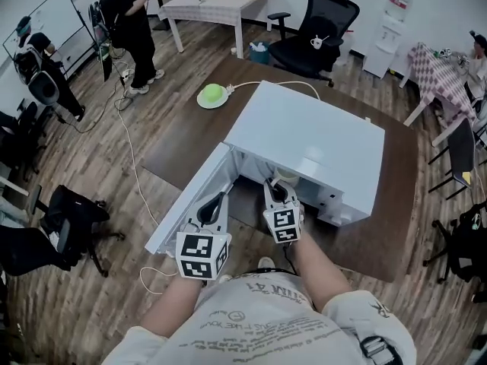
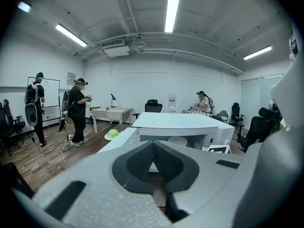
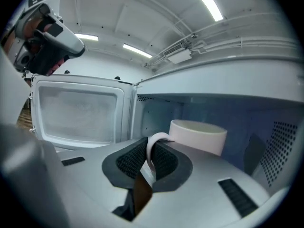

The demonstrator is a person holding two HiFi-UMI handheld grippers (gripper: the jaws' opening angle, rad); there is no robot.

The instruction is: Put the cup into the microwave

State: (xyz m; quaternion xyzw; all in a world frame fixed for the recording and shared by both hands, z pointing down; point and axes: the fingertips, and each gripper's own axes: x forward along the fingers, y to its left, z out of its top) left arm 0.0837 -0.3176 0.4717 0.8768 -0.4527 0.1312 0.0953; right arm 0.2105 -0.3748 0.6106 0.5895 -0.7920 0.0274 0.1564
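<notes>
right gripper [image 3: 151, 152] is pinching the loop handle of a pale, smooth cylindrical cup [image 3: 198, 136], holding it inside the boxy white microwave [image 1: 316, 139], whose door [image 1: 186, 200] is hanging open. left gripper [image 2: 153, 148] is hovering with jaws together, empty. the microwave is sitting on a dark brown table [image 1: 396, 204]; wood-plank floor [image 1: 99, 166] and an office chair [image 1: 319, 29] are showing around it.

We note a dark brown table [image 1: 396, 204] standing on the wood-plank floor [image 1: 99, 166]. Directly on it: the white microwave [image 1: 312, 139] near the middle, its door [image 1: 186, 204] swung open on our left; a green dome [image 1: 212, 94] at the far corner, apart from the microwave; a white cable [image 1: 262, 84] running from the dome toward the microwave's back
</notes>
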